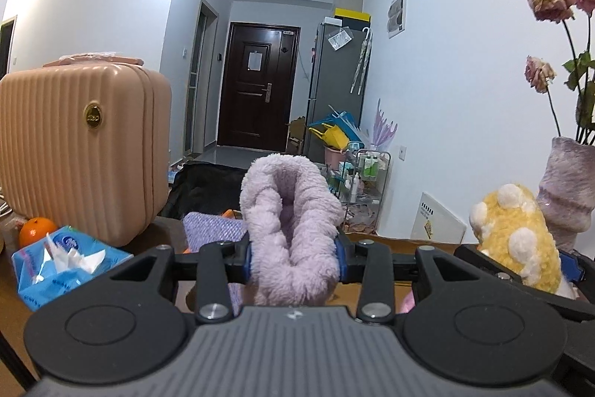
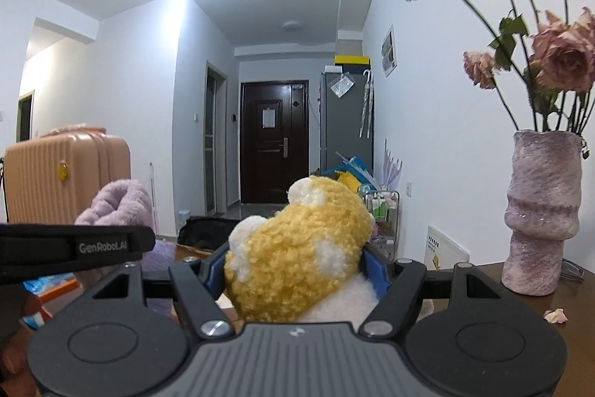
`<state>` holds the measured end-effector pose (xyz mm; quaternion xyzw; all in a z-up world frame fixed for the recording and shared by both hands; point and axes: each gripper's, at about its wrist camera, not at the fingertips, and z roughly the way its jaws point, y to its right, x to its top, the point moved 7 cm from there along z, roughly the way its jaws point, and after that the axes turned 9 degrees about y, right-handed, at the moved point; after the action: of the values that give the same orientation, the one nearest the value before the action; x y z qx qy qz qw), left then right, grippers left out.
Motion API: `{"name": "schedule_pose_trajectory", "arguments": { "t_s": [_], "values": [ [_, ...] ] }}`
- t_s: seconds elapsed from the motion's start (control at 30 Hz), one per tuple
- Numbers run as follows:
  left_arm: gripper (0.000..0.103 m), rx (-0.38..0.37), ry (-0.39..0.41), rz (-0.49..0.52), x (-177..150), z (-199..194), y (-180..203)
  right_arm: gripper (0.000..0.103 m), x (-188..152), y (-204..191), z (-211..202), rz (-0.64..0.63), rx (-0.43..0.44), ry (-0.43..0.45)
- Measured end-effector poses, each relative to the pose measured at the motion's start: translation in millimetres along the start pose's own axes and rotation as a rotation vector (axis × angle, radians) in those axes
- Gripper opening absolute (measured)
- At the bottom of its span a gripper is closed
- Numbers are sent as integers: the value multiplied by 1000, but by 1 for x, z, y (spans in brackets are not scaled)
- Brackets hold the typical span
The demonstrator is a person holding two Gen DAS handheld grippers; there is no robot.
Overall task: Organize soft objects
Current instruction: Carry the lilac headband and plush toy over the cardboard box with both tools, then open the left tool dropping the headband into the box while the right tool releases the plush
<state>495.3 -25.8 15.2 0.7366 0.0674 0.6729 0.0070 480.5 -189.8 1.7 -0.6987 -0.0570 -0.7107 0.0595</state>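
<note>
My left gripper (image 1: 293,257) is shut on a fluffy lilac soft item (image 1: 288,211), held up above the wooden table. My right gripper (image 2: 297,272) is shut on a yellow plush toy with white spots (image 2: 297,255), also lifted. In the left wrist view the yellow plush (image 1: 517,233) shows at the right, in the right gripper. In the right wrist view the lilac item (image 2: 119,203) shows at the left, behind the left gripper's black body. Both grippers are side by side, close together.
A pink ribbed suitcase (image 1: 81,151) stands at the left, with an orange (image 1: 35,229) and a blue tissue pack (image 1: 63,263) in front. A lilac vase of dried roses (image 2: 539,211) stands at the right. A purple woven cloth (image 1: 215,229) lies on the table (image 2: 520,319).
</note>
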Motion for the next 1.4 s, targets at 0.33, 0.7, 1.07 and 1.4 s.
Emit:
{"name": "schedule_pose_trajectory", "arguments": {
  "t_s": [0.33,0.7,1.07,1.4],
  "values": [
    [90,37,31,-2,2,6,-10,103,-11,0,20,-23,-5,-62],
    [103,53,75,-17,11,-15,-17,103,-6,12,3,27,-20,-35],
    [103,-2,92,34,10,-96,-22,103,9,25,-68,41,-35,32],
    [103,-31,100,98,2,-179,-30,103,8,30,-151,36,-22,-21]
  ]
}}
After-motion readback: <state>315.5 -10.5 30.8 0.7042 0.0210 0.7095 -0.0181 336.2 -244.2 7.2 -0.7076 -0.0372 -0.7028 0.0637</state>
